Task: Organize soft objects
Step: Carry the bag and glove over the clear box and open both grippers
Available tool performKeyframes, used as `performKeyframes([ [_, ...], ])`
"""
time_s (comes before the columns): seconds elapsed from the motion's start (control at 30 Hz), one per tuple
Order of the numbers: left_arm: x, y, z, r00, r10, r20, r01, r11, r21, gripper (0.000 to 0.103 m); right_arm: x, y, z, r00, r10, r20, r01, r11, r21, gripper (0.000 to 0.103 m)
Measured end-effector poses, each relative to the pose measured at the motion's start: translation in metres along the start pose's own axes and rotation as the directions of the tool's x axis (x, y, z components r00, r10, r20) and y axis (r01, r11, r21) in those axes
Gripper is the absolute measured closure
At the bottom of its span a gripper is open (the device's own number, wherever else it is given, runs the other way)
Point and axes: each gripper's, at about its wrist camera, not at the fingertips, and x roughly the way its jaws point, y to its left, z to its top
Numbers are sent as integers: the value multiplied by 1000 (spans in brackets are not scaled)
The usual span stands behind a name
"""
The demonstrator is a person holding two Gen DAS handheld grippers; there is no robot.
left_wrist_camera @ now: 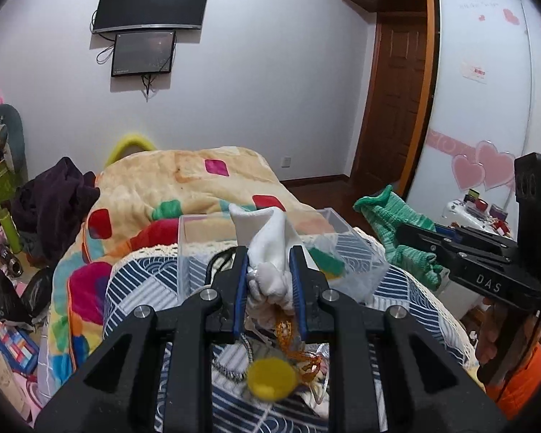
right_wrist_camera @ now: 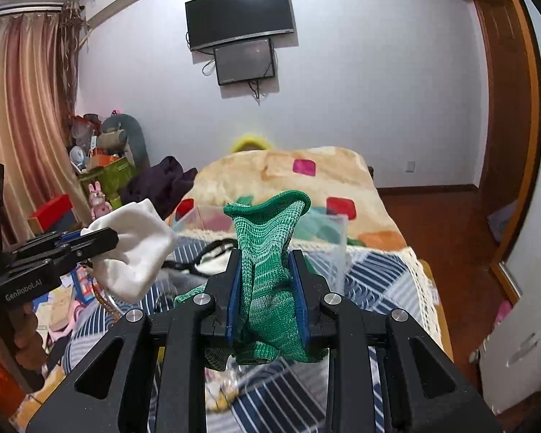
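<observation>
My left gripper (left_wrist_camera: 268, 256) is shut on a white sock (left_wrist_camera: 267, 241) and holds it up above the bed, just in front of a clear plastic box (left_wrist_camera: 337, 227). The white sock also shows in the right wrist view (right_wrist_camera: 137, 252), at the left. My right gripper (right_wrist_camera: 265, 258) is shut on a green knitted sock (right_wrist_camera: 268, 252), held up in front of the same clear box (right_wrist_camera: 337, 241). The green sock also shows in the left wrist view (left_wrist_camera: 400, 231), at the right. A black cord (right_wrist_camera: 212, 247) lies in or by the box.
The bed has a blue-and-white striped cover (left_wrist_camera: 144, 281) and a colourful patchwork blanket (left_wrist_camera: 184, 184) behind. A yellow round thing (left_wrist_camera: 272, 379) and gold trinkets lie below my left gripper. Dark clothes (left_wrist_camera: 54, 195) and clutter fill the left. A wooden door (left_wrist_camera: 396, 108) stands right.
</observation>
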Motion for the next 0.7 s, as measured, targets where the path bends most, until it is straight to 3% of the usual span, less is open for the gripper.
performKeyframes([
  [0.37, 53, 21, 23, 1000, 10, -8, -11, 997, -71, 81, 52, 13, 14, 999, 6, -46, -7, 1000, -22, 80],
  [0.7, 104, 17, 5, 992, 35, -121, -40, 999, -37, 81, 96, 7, 3, 983, -20, -184, 15, 999, -32, 80],
])
